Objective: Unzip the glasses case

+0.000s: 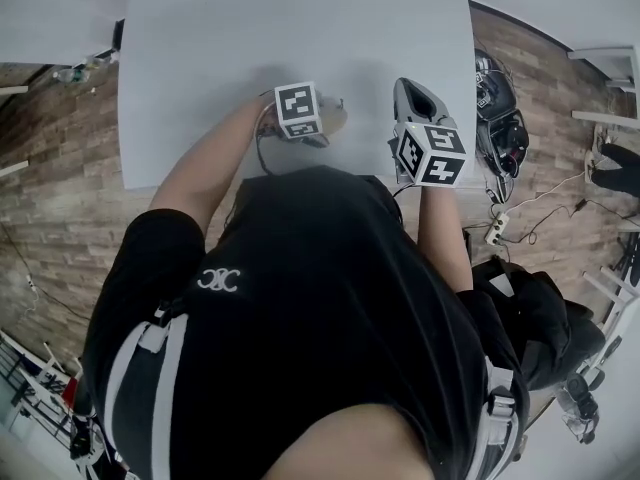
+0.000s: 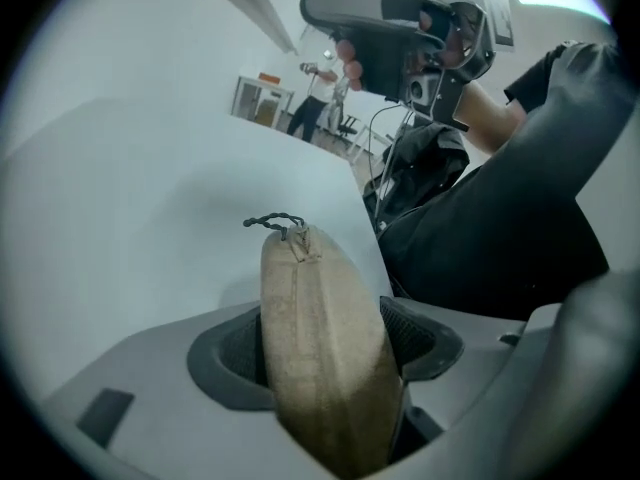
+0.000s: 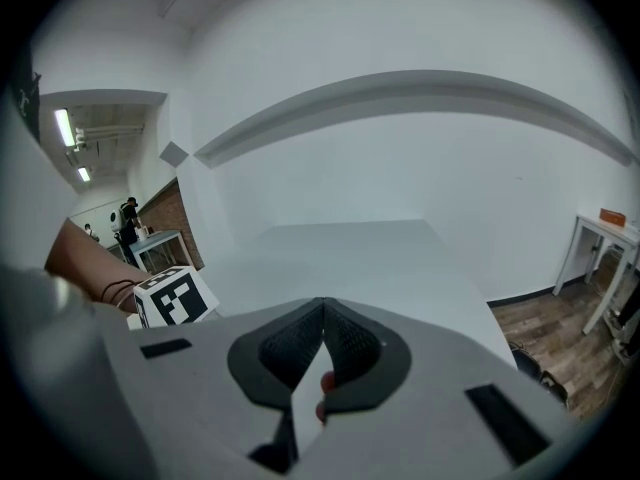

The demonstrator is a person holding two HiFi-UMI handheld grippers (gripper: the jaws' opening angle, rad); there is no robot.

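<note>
Between the dark pads [image 2: 235, 353] of the left gripper [image 2: 325, 346] stands the beige glasses case [image 2: 315, 288], set on its edge. The jaws stand wide, and each pad lies against one side of the case, so the gripper is clamped on it. The case reaches from the jaws toward the far side of the white table [image 1: 200, 68]. At its far end sit the zipper pull and a short dark cord [image 2: 272, 220]. A stitched line runs along the upper edge of the case. Whether the zipper under it is closed over its full length I cannot tell, since the near end of the case is cut off at the bottom of the left gripper view.

To the right, the right gripper [image 3: 322, 313] is closed: the tips of its pads [image 3: 290, 348] meet and nothing is between them. Lower down only a narrow wedge stays free, where a fingertip [image 3: 322, 383] of the person shows behind. This gripper is apart from the case and does not touch it.

From the head view the case is mostly hidden behind the marker cube [image 1: 298, 111] of the left gripper, and only a small beige part shows beside it. The black shirt [image 1: 320, 298] of the person covers the near edge of the table.
</note>
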